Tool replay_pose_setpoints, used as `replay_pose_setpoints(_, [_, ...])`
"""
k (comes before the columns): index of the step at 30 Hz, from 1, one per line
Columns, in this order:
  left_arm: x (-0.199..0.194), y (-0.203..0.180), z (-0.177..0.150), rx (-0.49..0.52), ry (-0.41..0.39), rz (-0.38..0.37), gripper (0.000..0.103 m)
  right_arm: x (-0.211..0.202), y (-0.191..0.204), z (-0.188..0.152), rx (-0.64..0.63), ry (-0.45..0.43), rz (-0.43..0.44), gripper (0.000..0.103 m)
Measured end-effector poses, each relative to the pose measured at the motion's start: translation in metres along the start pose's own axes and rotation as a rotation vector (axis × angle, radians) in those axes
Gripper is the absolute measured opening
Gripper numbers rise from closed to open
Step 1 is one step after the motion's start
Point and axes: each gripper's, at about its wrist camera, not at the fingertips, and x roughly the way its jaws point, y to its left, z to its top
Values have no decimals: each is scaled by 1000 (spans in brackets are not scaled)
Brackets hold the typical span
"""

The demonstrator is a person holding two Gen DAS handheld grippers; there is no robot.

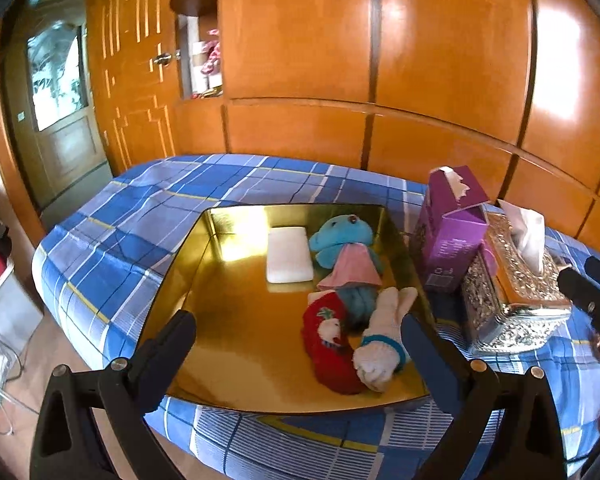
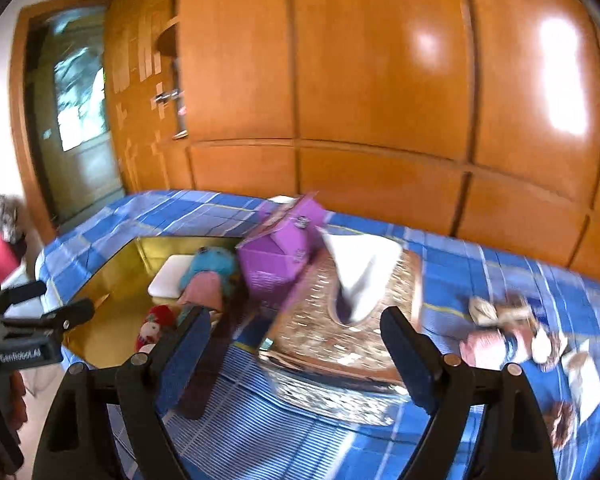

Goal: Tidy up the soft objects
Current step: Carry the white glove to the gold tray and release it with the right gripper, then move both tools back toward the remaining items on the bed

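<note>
A gold tray [image 1: 220, 320] lies on the blue plaid bed. In it are a white pad [image 1: 289, 254], a blue plush bear in a pink dress [image 1: 342, 248], a red sock-like toy [image 1: 328, 344] and a white plush rabbit [image 1: 382, 340]. My left gripper [image 1: 298, 340] is open and empty above the tray's near edge. My right gripper [image 2: 296, 344] is open and empty above the ornate tissue box [image 2: 340, 340]. A soft doll [image 2: 516, 340] lies on the bed to the right, blurred. The tray [image 2: 112, 320] shows at left in the right wrist view.
A purple tissue box [image 1: 452, 232] and the ornate metallic tissue box [image 1: 512, 300] stand right of the tray. A wooden wardrobe wall [image 1: 380, 60] backs the bed [image 1: 160, 200]. A door [image 1: 60, 120] is at far left. Floor clutter lies left of the bed.
</note>
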Motion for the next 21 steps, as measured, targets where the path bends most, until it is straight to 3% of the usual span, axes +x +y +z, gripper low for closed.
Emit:
replay_pose_setpoints(9, [-6,-26,1,62,-7,-29,103,-12,-65,-25,141,85,-97,88])
replay_pose_setpoints(21, [-19,-59,11,139,-41,-71,103,-48,-146,-51,290,105,-228,88])
